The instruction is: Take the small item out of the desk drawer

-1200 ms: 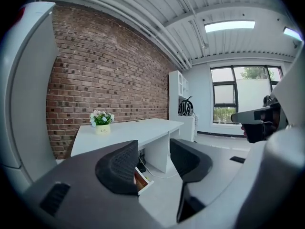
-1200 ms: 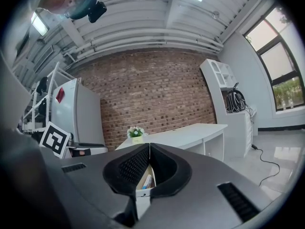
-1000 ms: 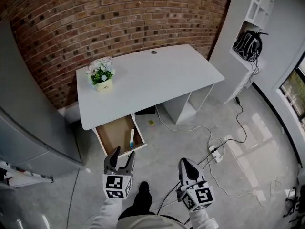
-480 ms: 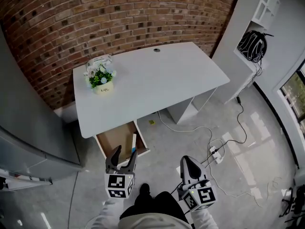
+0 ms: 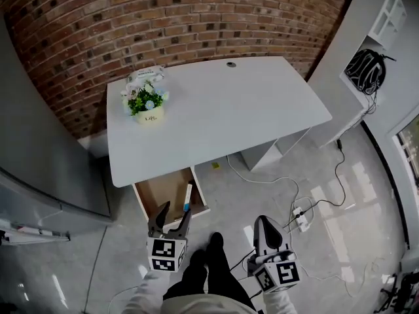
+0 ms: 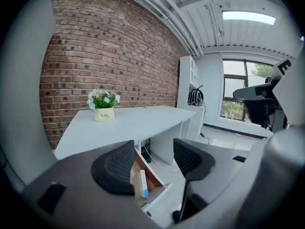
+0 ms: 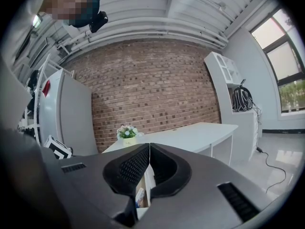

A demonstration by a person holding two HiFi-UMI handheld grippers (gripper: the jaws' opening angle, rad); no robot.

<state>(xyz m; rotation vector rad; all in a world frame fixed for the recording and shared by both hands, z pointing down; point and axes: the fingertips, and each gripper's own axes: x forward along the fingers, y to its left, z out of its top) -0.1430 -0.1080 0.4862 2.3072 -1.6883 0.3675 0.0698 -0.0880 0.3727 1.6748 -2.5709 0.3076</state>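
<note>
Below the front edge of the white rectangular desk (image 5: 222, 113), an open wooden drawer with a brown floor (image 5: 160, 190) holds one small white box with a blue end (image 5: 188, 198) (lying along its right wall). In front of the desk, my left gripper (image 5: 175, 210) is opening, jaws empty; my right gripper (image 5: 262, 224) is closed on nothing.

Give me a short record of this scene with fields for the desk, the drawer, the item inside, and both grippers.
desk: white, against a brick wall, flower pot on top
drawer: open, under the desk's left end
small item: white with a blue end, lying in the drawer
left gripper: jaws opening, holding nothing, near the drawer's front
right gripper: jaws together, empty
</note>
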